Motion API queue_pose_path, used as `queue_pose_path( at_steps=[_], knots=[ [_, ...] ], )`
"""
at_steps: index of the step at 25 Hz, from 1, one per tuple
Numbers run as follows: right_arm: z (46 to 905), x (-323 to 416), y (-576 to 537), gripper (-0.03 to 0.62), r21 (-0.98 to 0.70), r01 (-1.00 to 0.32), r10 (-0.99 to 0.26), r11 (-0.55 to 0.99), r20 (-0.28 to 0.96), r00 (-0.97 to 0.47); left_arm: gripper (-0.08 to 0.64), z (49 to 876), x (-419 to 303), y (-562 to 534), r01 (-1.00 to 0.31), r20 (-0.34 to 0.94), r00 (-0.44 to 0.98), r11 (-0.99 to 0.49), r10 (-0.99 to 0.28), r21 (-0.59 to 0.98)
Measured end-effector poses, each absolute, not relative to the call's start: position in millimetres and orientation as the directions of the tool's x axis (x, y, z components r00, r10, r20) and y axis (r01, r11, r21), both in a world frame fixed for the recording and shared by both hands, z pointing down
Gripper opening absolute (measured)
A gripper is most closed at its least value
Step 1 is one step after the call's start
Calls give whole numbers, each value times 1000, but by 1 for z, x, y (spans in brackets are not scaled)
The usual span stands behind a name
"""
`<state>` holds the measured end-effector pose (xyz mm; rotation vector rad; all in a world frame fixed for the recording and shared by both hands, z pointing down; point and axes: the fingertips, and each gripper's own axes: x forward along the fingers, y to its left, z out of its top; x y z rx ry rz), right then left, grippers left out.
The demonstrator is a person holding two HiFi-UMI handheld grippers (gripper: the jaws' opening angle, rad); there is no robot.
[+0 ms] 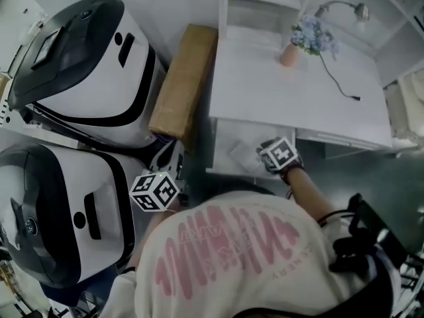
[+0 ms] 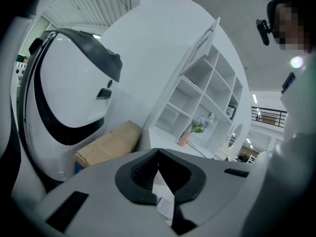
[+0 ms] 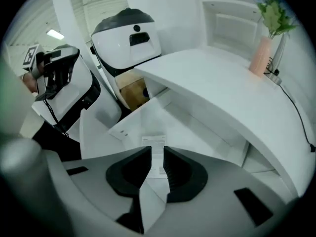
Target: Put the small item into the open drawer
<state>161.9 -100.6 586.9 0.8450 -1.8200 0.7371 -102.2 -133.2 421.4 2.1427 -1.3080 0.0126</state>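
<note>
Black ribbed pads (image 3: 175, 172) of the right gripper (image 3: 157, 149) stand a slim gap apart and clamp nothing. Through that gap shows the small flat white packet with a printed label (image 3: 153, 141). It lies face-up on the floor of the open white drawer (image 3: 129, 113), near the middle, with bare floor on all sides. The drawer's low walls run to the left and front, and the white desk top (image 3: 222, 83) overhangs its far right side. A brown cardboard box (image 1: 184, 78) stands just beside the desk. The left gripper (image 2: 158, 151) has its tips pressed together, empty, and is held well apart from the drawer, near a rounded white-and-black machine (image 1: 86, 65).
</note>
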Motion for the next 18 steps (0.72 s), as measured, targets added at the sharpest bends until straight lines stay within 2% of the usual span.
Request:
queue_pose_path(
  at_steps=[10,13,18],
  knots=[
    [494,153,-119,51,-253,-929,-539,270,760,-363,29,392,-119,-129,-781,259,543,-367,-799,506],
    [454,144,-122,48,-272,-930,-645,247,670,-368,29,378,-125,-128,-777,244,548,-379,-801,503],
    [393,133,-118,48,-205,-944,-772,257,544,-328,29,351,-138,-123,-775,203,550,-405,-810,485]
  ],
)
